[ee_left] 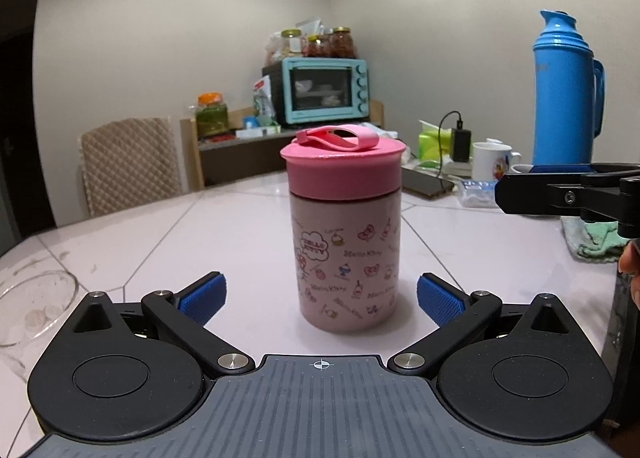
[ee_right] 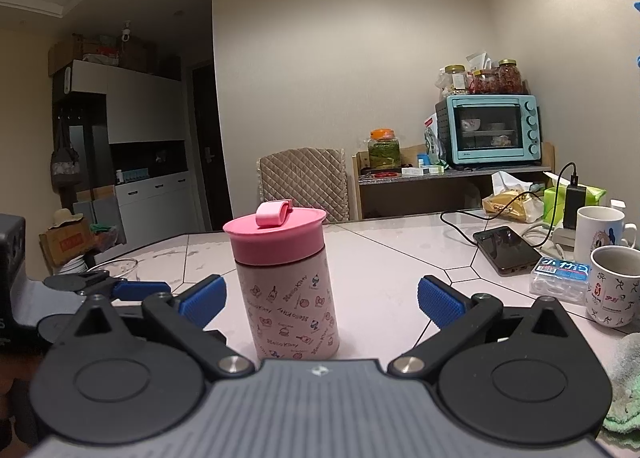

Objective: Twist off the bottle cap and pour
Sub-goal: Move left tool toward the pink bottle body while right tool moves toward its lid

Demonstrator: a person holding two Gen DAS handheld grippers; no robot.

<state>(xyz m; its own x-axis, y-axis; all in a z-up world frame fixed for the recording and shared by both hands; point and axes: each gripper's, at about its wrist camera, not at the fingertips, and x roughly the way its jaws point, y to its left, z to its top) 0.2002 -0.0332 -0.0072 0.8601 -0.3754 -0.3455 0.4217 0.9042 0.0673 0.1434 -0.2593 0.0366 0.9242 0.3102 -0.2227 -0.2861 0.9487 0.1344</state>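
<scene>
My left gripper [ee_left: 321,298] is spread wide, its blue pads [ee_left: 204,297] well clear on either side of the pink bottle [ee_left: 346,258]. The bottle stands upright on the worktop [ee_left: 224,234] just ahead of the fingertips, centred in the gap and touched by neither pad. Its pink cap [ee_left: 344,174] is on, with the carry loop [ee_left: 340,138] folded flat across the top.

My right gripper [ee_right: 322,300] is open just as wide. From that wrist camera the bottle [ee_right: 290,298] sits between the pads, nearer the left one [ee_right: 204,298], and I see no contact; its cap [ee_right: 276,238] shows the loop end-on.

Off to the left of that view, the other gripper's blue fingers [ee_right: 138,290] lie low over the worktop. Beyond the bottle, a glass bowl [ee_left: 32,306] stands at my far left, and two mugs [ee_right: 612,286], a phone [ee_right: 506,248] and a green cloth [ee_right: 624,382] sit to the right. A blue thermos jug [ee_left: 566,90] stands at the far right.
</scene>
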